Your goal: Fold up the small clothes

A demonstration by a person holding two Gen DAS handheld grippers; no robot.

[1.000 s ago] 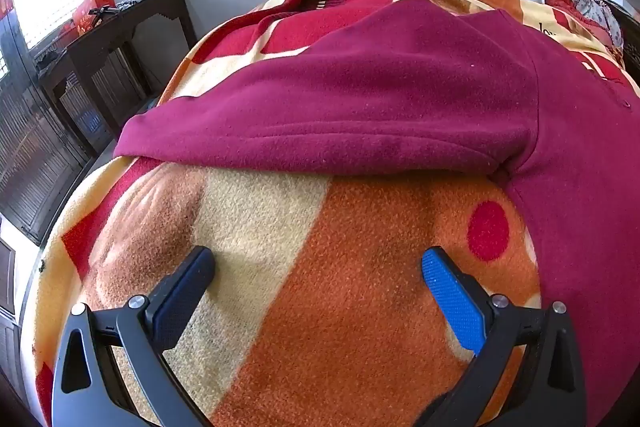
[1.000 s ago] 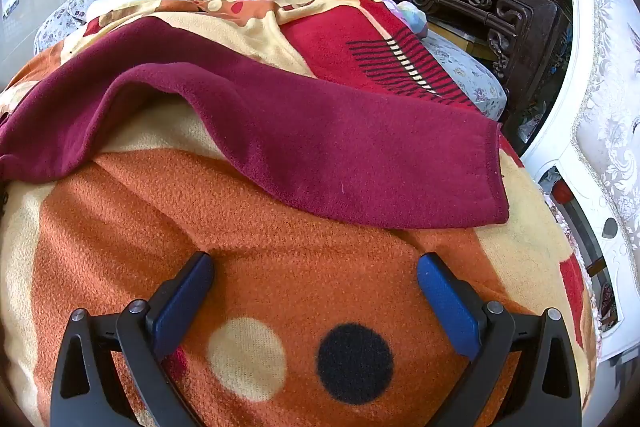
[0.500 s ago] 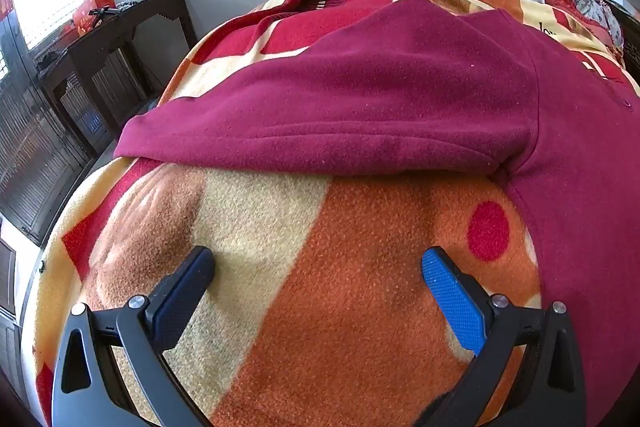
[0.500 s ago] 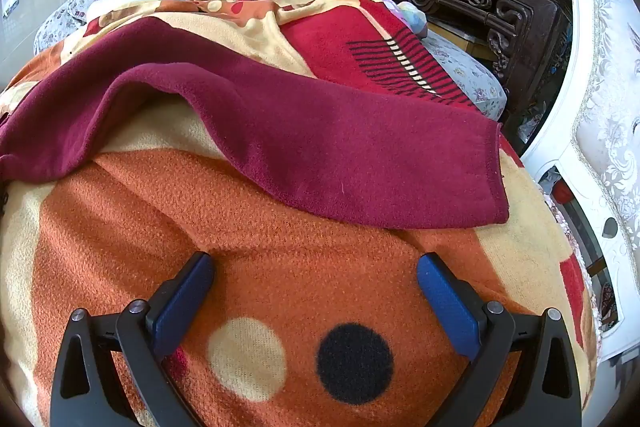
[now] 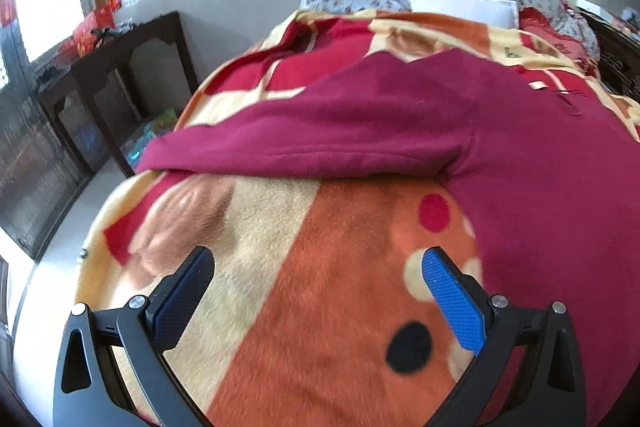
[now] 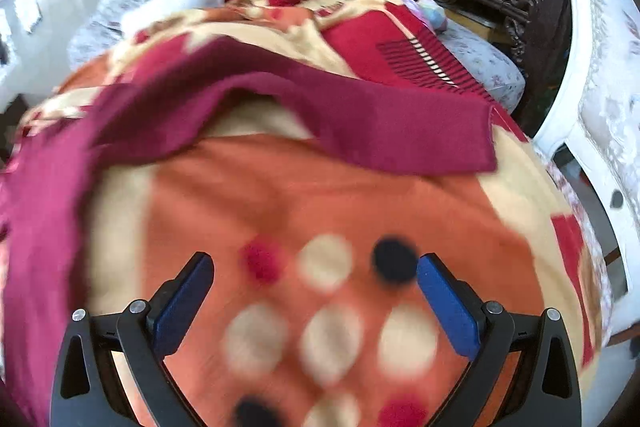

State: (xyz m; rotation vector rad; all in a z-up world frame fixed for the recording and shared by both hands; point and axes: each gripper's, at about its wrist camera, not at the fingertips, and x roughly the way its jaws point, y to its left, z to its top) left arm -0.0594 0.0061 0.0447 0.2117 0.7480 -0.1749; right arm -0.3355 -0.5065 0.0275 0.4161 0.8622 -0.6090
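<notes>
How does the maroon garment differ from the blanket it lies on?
The maroon garment is one plain colour; the blanket is patterned in orange, cream and red with dots. The garment is smaller, covering part of the blanket, and lies creased with one sleeve stretched out; the blanket is spread wide. Both look like fuzzy fleece.

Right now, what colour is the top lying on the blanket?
Dark maroon red, all one colour: the top shows best in the left wrist view.
</notes>
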